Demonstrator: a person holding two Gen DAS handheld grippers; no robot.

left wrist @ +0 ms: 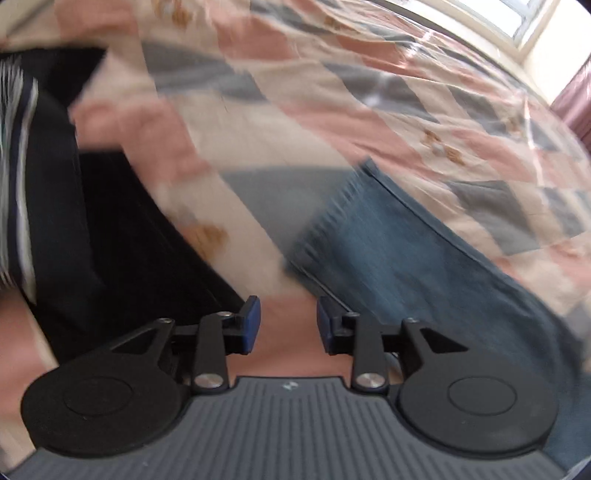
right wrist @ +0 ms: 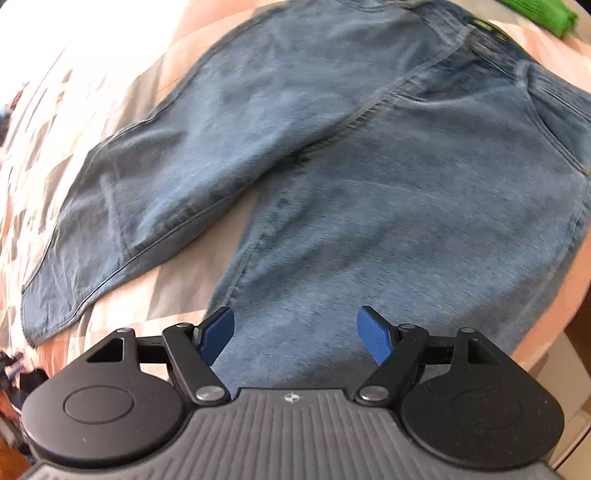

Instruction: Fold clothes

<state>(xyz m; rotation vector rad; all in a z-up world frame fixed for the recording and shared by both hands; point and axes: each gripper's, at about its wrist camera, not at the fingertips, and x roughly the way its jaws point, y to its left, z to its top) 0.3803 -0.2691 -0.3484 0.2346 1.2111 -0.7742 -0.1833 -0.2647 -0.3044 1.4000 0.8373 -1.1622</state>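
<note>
While both tools hang empty, fold not begun. Jeans (right wrist: 332,166) lie flat on patchwork bedspread (right wrist: 48,122), legs splayed toward 8 and 6 o'clock, waistband at 1 o'clock. Right gripper (right wrist: 295,338) spread wide over near leg; left gripper (left wrist: 288,325) parted, nothing between pads, denim hem at its 3 o'clock.

Risk: a pinch could catch bedspread along with denim, dragging both; single-layer grab would twist the leg.

Left view motion-blurred; dark garment (left wrist: 92,221) at 9 o'clock unidentifiable. Green item (right wrist: 539,13) cut off.
</note>
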